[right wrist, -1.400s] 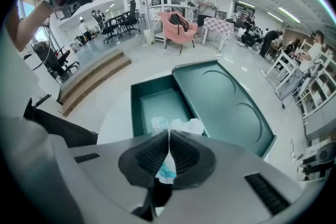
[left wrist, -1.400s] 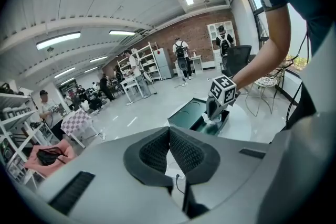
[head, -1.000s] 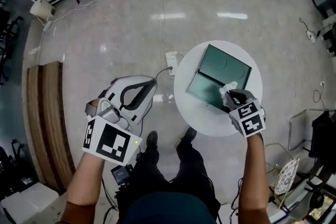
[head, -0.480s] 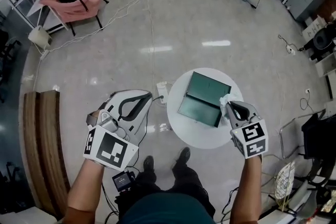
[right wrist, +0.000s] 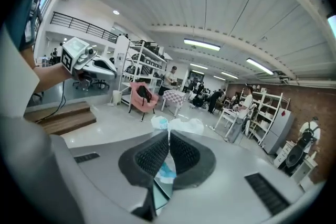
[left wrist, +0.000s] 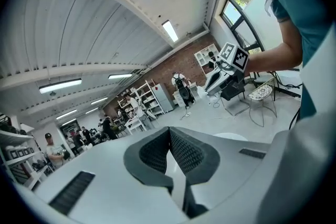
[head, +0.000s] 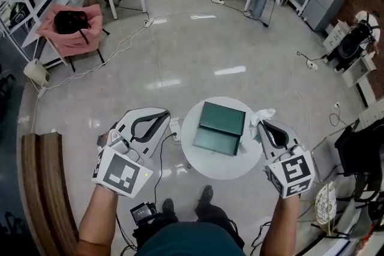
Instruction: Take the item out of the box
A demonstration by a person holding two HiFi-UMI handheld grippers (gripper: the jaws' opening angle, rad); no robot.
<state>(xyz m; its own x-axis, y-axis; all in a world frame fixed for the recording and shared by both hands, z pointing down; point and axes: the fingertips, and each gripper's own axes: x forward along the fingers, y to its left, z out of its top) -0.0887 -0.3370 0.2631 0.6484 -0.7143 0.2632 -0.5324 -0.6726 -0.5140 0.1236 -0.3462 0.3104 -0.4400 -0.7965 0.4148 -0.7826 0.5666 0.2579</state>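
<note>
Clearly out of the green box (head: 219, 127), the crumpled white-and-blue packet (right wrist: 181, 124) is pinched in the right gripper (right wrist: 168, 139) near the round table's (head: 221, 168) right rim, mostly hidden by the pads. The left gripper (left wrist: 169, 134) is closed and empty.

The head view looks steeply down on the tabletop (head: 222, 166); the left gripper view sights the right claw (left wrist: 212, 84), and the right gripper view sights the left claw (right wrist: 111, 70).

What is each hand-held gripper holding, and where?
The right hand-held gripper pinches a white-and-blue packet across its body, with one end poking past the tips. The left hand-held gripper is shut on nothing.
</note>
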